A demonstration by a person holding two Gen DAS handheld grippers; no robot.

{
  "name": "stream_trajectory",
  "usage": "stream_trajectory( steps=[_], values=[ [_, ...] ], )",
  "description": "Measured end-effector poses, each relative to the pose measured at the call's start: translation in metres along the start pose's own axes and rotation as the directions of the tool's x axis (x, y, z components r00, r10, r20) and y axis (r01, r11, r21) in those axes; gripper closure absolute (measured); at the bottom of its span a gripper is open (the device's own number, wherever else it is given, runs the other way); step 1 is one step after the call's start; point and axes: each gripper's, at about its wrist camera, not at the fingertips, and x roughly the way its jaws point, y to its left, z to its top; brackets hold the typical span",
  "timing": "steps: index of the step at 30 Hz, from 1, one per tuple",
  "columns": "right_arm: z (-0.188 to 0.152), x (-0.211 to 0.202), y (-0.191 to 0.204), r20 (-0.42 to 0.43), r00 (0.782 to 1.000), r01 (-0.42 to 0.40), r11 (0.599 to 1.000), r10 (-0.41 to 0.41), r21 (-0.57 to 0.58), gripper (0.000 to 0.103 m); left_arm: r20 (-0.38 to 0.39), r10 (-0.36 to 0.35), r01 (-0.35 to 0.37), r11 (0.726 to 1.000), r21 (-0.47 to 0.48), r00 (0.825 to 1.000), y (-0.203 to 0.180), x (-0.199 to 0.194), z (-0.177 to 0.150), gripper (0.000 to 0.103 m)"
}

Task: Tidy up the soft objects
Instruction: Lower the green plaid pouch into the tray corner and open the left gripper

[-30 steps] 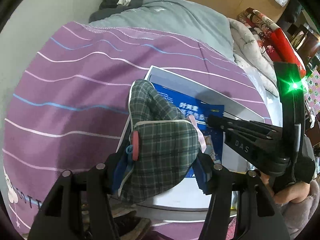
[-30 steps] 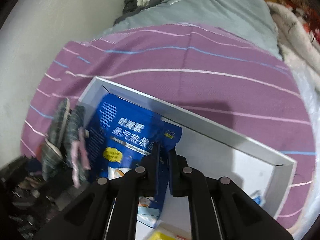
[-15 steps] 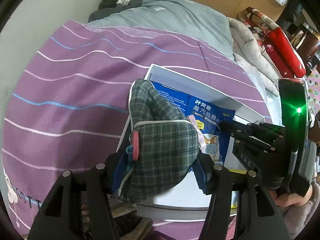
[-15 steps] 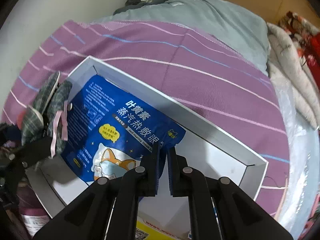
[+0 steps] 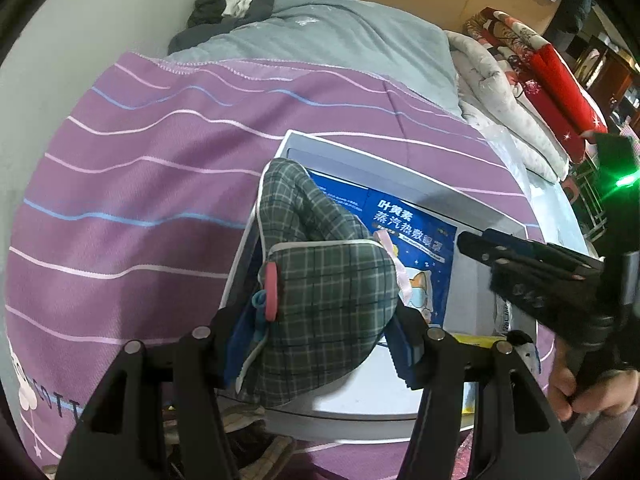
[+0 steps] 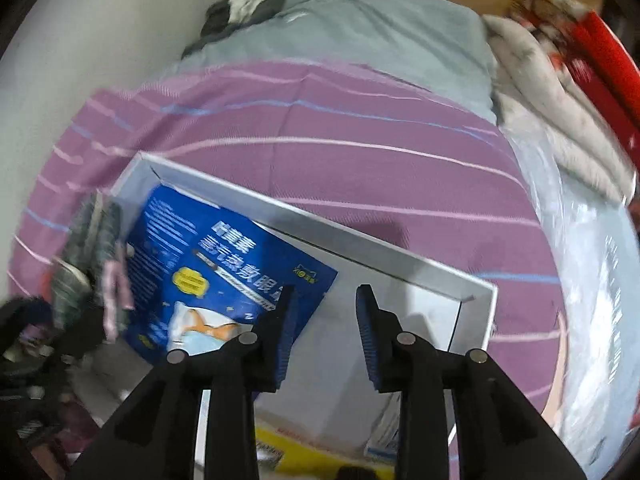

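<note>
A green plaid soft item [image 5: 328, 292] with a pink ribbon and white piping is pinched between the pads of my left gripper [image 5: 320, 320], over the left end of a white box [image 5: 400, 168]. It shows blurred at the left of the right wrist view as the plaid item [image 6: 92, 240]. A blue pouch [image 6: 224, 264] with a cartoon print lies flat in the box [image 6: 368, 244]; it is the blue pouch [image 5: 416, 240] behind the plaid item. My right gripper [image 6: 325, 308] is opening, nothing between its fingers, its left finger at the pouch's edge. The right gripper [image 5: 520, 260] hangs over the box's right half.
The box rests on a purple striped blanket [image 5: 160, 200] on a bed. Behind lie a grey quilt [image 5: 340, 40], a dark clothes heap [image 5: 232, 0] and red-and-white bedding [image 5: 532, 80]. A yellow packet [image 6: 280, 452] sits at the box's near end. A wall runs along the left.
My right gripper's jaws have parted and let go of the blue pouch, which now lies in the box. The gripper has drawn back to the right. The left gripper stays put.
</note>
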Motion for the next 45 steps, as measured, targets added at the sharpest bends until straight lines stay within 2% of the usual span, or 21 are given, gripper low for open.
stream_trajectory(
  steps=[4,6,7,10,12,16,22,24,28,32,36,40,42,45],
  values=[
    [-0.005,-0.03,-0.014,0.064,0.994,-0.101,0.983,0.092,0.153,0.072,0.008,-0.007,0.007,1.0,0.026,1.0,-0.008,-0.002,-0.001,0.043],
    [-0.006,-0.04,-0.018,0.076,0.99,-0.132,0.966,0.118,0.224,0.065,0.012,-0.011,0.011,0.999,0.036,1.0,-0.012,-0.003,-0.002,0.043],
    [-0.006,-0.044,-0.023,0.078,0.988,-0.15,0.949,0.133,0.279,0.059,0.013,-0.013,0.012,0.999,0.039,1.0,-0.014,-0.004,-0.002,0.043],
    [-0.006,-0.048,-0.032,0.076,0.979,-0.205,0.886,0.191,0.415,0.058,0.021,-0.034,0.033,0.999,0.042,0.999,-0.017,-0.005,-0.002,0.043],
    [-0.011,-0.052,-0.031,0.082,0.972,-0.233,0.851,0.221,0.471,0.058,0.019,-0.047,0.046,0.998,0.036,0.999,-0.017,-0.006,-0.001,0.043],
    [-0.04,-0.062,-0.03,0.15,0.955,-0.296,0.775,0.257,0.558,0.058,0.017,-0.057,0.056,0.997,0.048,0.998,-0.023,-0.006,-0.002,0.043],
    [-0.082,-0.07,-0.052,0.203,0.955,-0.294,0.74,0.214,0.605,0.058,-0.019,-0.093,0.094,0.994,0.047,0.995,-0.038,-0.001,0.001,0.043],
    [-0.084,-0.069,-0.06,0.219,0.954,-0.297,0.746,0.205,0.596,0.058,-0.034,-0.099,0.1,0.994,0.039,0.994,-0.043,0.001,0.005,0.043],
    [-0.084,-0.063,-0.065,0.246,0.936,-0.35,0.73,0.25,0.587,0.058,-0.055,-0.112,0.114,0.993,0.036,0.992,-0.055,0.004,0.015,0.043],
    [-0.085,-0.063,-0.067,0.237,0.945,-0.323,0.748,0.224,0.58,0.058,-0.068,-0.063,0.069,0.994,0.083,0.996,-0.077,0.012,0.029,0.043],
    [-0.095,-0.071,-0.084,0.277,0.935,-0.348,0.718,0.22,0.603,0.058,-0.11,-0.043,0.057,0.99,0.129,0.993,-0.102,0.027,0.036,0.043],
    [-0.106,-0.08,-0.102,0.323,0.922,-0.377,0.682,0.213,0.626,0.058,-0.16,-0.054,0.07,0.993,0.096,0.986,-0.118,0.043,0.037,0.043],
    [-0.109,-0.08,-0.107,0.335,0.915,-0.394,0.667,0.224,0.633,0.058,-0.168,-0.038,0.051,0.996,0.071,0.985,-0.124,0.045,0.037,0.043],
    [-0.114,-0.082,-0.114,0.34,0.915,-0.396,0.65,0.218,0.649,0.058,-0.196,-0.048,0.042,0.999,-0.032,0.98,-0.125,0.048,0.041,0.043]
  ],
)
